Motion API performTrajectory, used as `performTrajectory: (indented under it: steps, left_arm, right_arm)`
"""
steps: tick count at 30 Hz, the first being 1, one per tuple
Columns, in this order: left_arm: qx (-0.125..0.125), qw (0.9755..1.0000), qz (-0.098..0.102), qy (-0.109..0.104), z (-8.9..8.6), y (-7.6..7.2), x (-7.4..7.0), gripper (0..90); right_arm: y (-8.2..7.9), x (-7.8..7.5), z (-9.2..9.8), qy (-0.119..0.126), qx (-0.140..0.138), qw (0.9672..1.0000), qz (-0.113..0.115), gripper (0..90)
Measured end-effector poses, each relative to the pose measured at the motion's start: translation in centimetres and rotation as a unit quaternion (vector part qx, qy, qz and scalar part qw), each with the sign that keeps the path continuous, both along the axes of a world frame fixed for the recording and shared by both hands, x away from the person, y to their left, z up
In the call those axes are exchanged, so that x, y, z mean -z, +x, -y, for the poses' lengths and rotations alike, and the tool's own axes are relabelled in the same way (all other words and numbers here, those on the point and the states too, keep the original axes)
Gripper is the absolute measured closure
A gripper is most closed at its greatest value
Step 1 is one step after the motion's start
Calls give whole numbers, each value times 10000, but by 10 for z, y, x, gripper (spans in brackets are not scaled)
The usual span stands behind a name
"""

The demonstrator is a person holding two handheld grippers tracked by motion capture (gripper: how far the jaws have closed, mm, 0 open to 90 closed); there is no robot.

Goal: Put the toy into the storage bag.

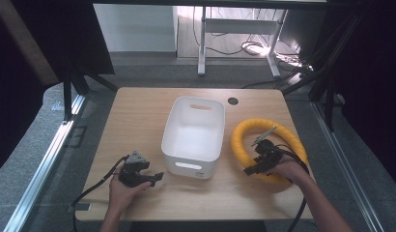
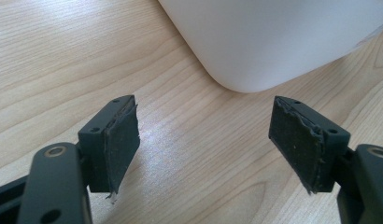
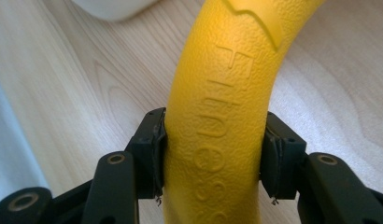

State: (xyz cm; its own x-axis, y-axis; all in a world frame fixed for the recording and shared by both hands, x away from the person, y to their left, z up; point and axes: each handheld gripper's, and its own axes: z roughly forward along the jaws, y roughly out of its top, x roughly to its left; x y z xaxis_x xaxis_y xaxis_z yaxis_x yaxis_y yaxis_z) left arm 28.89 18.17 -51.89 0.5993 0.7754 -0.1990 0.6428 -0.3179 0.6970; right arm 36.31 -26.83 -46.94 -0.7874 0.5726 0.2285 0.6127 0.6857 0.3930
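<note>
Right gripper view: my right gripper (image 3: 213, 154) clamps the yellow ring (image 3: 222, 107), embossed lettering legible. High view adds my left gripper (image 1: 157, 178), jaws wide, beside the white bin (image 1: 193, 130).

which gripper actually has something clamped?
The right gripper: its pads press both sides of the yellow ring. The left gripper stands open over bare table.

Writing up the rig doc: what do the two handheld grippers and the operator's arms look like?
Both the left gripper and right gripper are black, each trailing a black cable. The left carries a grey three-cornered plate on top. The fingers are black blocks with screw holes, faced with dark, fraying pads. Forearms are bare, no sleeves in frame.
</note>
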Motion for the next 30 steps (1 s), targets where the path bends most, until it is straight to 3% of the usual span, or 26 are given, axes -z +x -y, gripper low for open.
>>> performTrajectory:
  steps: [9, 13, 19, 25, 28, 30]
  left_arm:
    - [1, 10000, -7, 5, 0, 0, 0, 246]
    - [-3, 10000, -8, 2, 1, 0, 1, 246]
    - [5, 10000, -15, 12, 1, 0, 1, 246]
    - [5, 10000, -17, 10, 1, 0, 1, 246]
    - [7, 10000, -21, 15, 1, 0, 2, 246]
    - [5, 10000, -22, 4, 1, 1, 2, 246]
  right_arm:
    - [4, -15, 15, 502, 129, 9987, 11, 496]
    - [5, -20, 19, 704, 253, 9971, 115, 497]
    - [6, -26, 28, 1096, 526, 9923, 258, 497]
    - [8, -30, 33, 1281, 580, 9896, 300, 497]
    - [8, -34, 38, 1427, 667, 9869, 341, 497]
    - [9, -38, 43, 1586, 789, 9834, 389, 497]
